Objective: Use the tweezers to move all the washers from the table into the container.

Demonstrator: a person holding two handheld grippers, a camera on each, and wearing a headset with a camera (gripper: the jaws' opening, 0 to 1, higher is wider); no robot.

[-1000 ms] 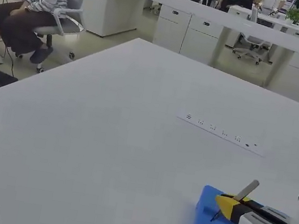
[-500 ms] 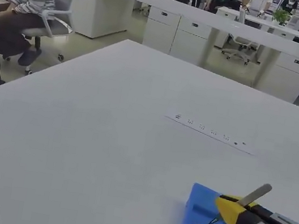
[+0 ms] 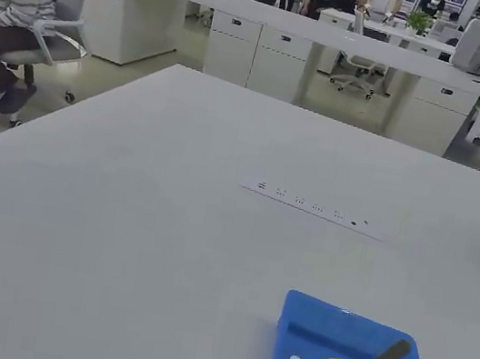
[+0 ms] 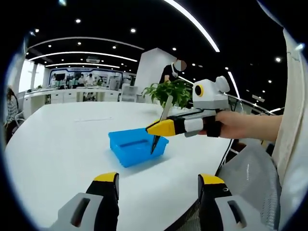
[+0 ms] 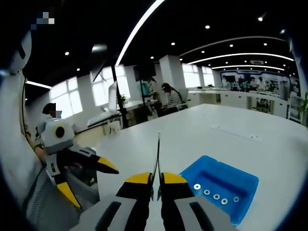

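So there's one blue plastic container (image 5: pixel 226 175), shallow and rectangular, sitting close to the near edge of the smooth white table (image 3: pixel 168 223). I count five washers (image 5: pixel 216 196) in it, small flat metal rings lined up in a row on its floor. The right gripper (image 5: pixel 155 179) is clamped tight on the one pair of thin grey metal tweezers (image 5: pixel 158 154), tips pointing down at the container, while the left gripper (image 4: pixel 158 185) just hangs there with its two yellow-tipped jaws spread wide and nothing between them.
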